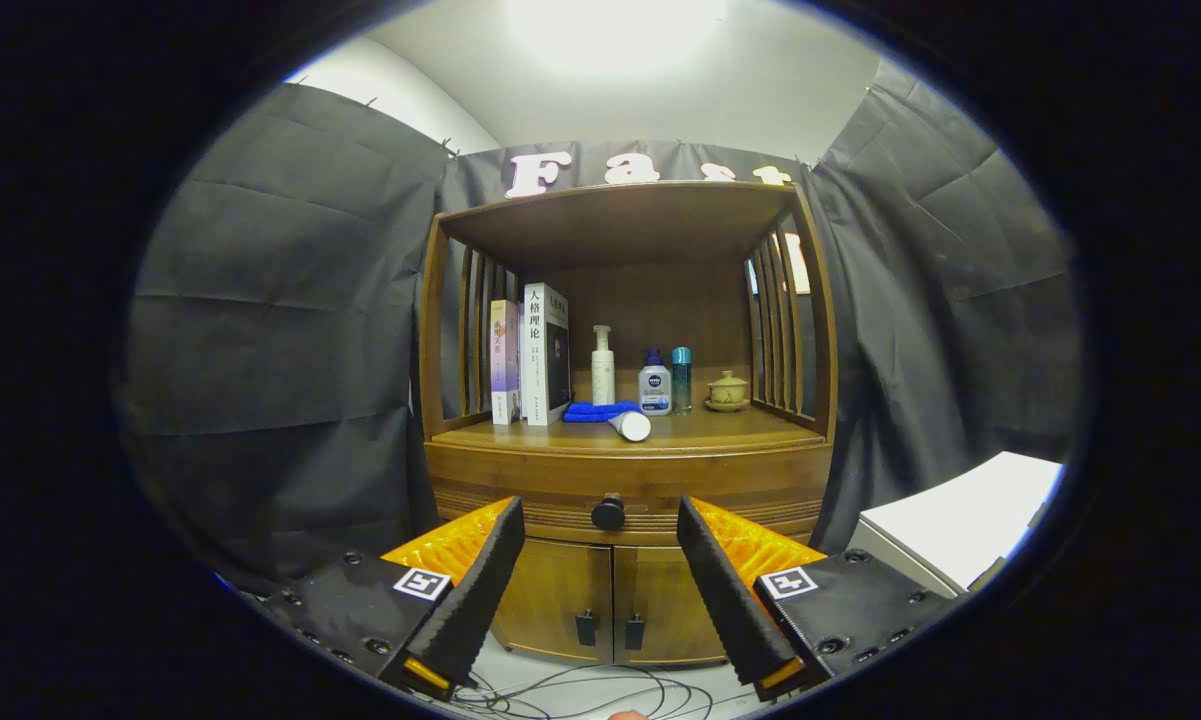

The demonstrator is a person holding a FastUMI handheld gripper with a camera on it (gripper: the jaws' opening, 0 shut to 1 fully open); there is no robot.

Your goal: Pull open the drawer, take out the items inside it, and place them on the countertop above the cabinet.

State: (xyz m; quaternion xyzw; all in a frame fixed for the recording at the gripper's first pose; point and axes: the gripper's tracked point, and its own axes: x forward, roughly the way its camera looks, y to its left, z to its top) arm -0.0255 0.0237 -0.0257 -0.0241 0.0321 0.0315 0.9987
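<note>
A wooden cabinet stands ahead with its drawer (560,492) shut. The drawer's dark round knob (608,514) sits between my fingers in the view, some way beyond them. My gripper (600,520) is open and holds nothing. On the countertop (740,430) above the drawer lie a blue cloth (598,411) and a white tube (631,425) on its side. What is inside the drawer is hidden.
Two books (532,355), a white pump bottle (603,365), a small blue-capped bottle (654,383), a teal bottle (681,380) and a lidded tan cup (728,390) stand at the countertop's back. Two small doors (610,600) sit below the drawer. Cables (580,690) lie on the floor. A white box (960,520) stands at right.
</note>
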